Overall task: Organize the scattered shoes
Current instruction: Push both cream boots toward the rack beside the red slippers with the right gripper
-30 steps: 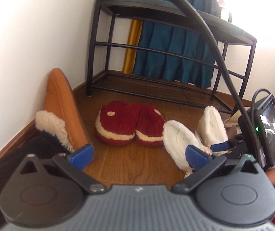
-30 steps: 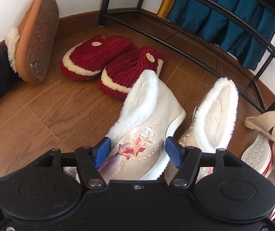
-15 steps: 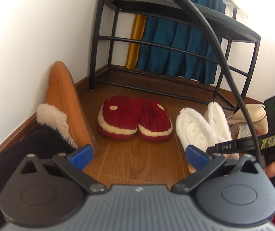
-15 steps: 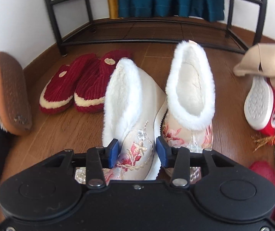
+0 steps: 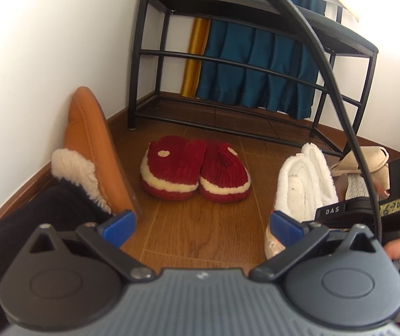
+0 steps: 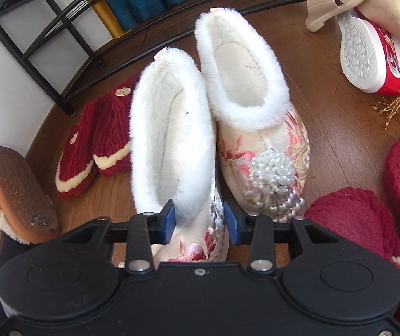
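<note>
A pair of cream embroidered shoes with white fur lining stands upright side by side on the wood floor. My right gripper point(image 6: 199, 219) has its jaws closing on the toe end of the left shoe point(image 6: 169, 140), with both blue pads against its sides. The mate point(image 6: 244, 75), with a pearl cluster, touches that shoe on the right. In the left wrist view the same pair point(image 5: 303, 187) shows at the right. My left gripper point(image 5: 202, 228) hangs open above bare floor with nothing between its fingers.
Red corduroy slippers point(image 5: 194, 170) sit paired before the black shoe rack point(image 5: 228, 58). A tan fur-lined slipper point(image 5: 91, 140) leans on the wall. Beige sandals point(image 6: 353, 2), a red white-soled shoe point(image 6: 367, 47) and red fuzzy slippers point(image 6: 362, 224) lie at the right.
The right gripper narrowed onto the left white shoe and rolled, bringing it from lying on its side to upright against its mate. The left gripper stayed put.
</note>
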